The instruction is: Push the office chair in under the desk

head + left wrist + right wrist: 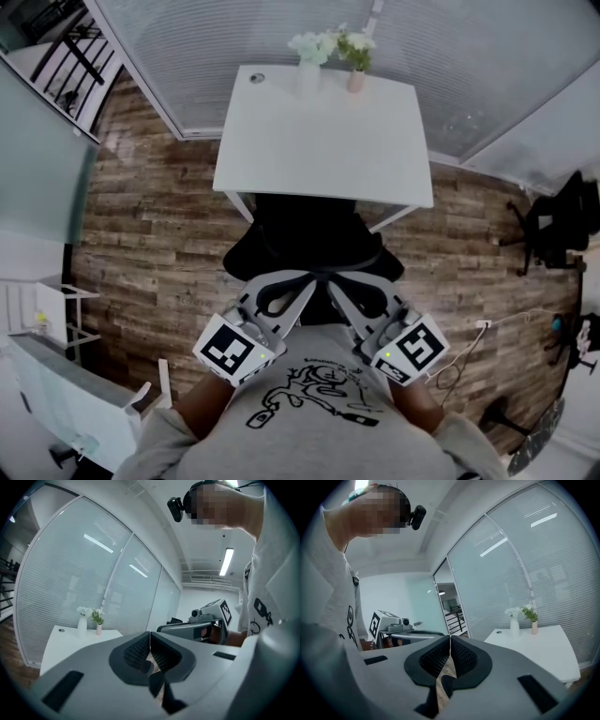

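The office chair [309,234] sits in the middle of the head view, its seat partly beneath the near edge of the desk [323,141] at 12 o'clock. The left gripper [302,281] and right gripper [337,286] point at the top of the backrest from 6 o'clock. Each has its jaws pressed together with nothing pinched between them. Whether the tips actually touch the backrest cannot be told. Closed jaws should work well as blunt pushers. I would set one tip on each side of the backrest's midline and press evenly towards 12 o'clock, so the chair rolls straight instead of swivelling on its post. The edges to watch are the desk's near edge and its two near legs [238,204], which stand at about 10 and 2 o'clock from the seat. The chair's widest parts look close to the gap between those legs, so a crooked push would likely catch a leg. A knock could also shake the two vases [309,70] at the desk's far edge, which is just beside the glass wall [187,56]. The wooden floor [150,225] is open at 9 and 3 o'clock. A cable [497,323] lies at 4 o'clock, off the line of travel. A second chair [553,225] at 3 o'clock and a white rack [56,375] at 8 o'clock stand well apart.
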Demonstrator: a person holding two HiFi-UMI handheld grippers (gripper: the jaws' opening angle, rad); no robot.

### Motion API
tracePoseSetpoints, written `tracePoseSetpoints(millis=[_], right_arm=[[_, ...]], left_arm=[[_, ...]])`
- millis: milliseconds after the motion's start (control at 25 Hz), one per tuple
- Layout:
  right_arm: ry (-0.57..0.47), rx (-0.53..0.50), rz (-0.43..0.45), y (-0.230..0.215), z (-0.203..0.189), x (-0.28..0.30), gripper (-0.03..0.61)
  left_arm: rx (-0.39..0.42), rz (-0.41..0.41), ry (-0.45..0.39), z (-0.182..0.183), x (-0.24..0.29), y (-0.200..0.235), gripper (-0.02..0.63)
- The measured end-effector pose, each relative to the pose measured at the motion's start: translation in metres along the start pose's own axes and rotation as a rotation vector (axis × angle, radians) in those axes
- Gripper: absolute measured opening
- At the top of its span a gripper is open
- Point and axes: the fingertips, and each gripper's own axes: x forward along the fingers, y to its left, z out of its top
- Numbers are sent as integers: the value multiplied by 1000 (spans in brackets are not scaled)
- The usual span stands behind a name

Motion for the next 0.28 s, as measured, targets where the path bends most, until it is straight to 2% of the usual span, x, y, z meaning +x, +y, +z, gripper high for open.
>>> tracePoseSetpoints(millis=[280], right_arm=[[-14, -9, 0, 2, 3, -6, 38]], left_arm=[[-6, -4, -11, 1, 2, -8, 6]])
